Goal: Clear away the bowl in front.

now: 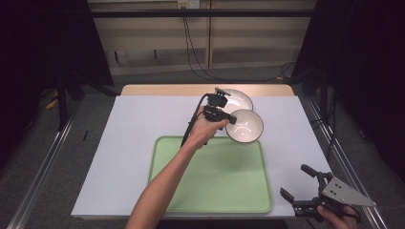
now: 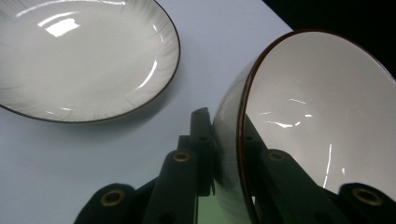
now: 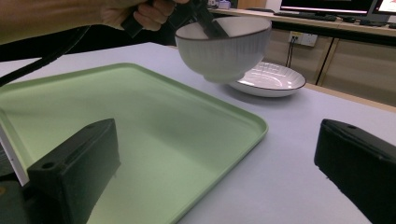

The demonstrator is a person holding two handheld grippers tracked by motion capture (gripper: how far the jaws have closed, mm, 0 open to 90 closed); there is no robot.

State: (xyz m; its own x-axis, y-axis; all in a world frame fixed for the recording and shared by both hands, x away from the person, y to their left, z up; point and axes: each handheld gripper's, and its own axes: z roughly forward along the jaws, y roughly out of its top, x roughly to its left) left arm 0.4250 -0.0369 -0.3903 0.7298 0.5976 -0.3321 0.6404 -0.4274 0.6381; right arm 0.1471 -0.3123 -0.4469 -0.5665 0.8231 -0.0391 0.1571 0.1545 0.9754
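Left gripper (image 1: 230, 118) clamped on the near rim of the white bowl (image 1: 244, 126), one jaw inside the wall, one outside. Bowl held off the surface (image 1: 133, 124), tilted, over the far right corner of the green tray (image 1: 210, 191). Tray lies below and toward the person from the bowl. White plate (image 1: 237, 99) rests just behind it. Right gripper (image 1: 305, 188) idles at the near right edge, jaws wide apart, holding nothing. Left hand much nearer.
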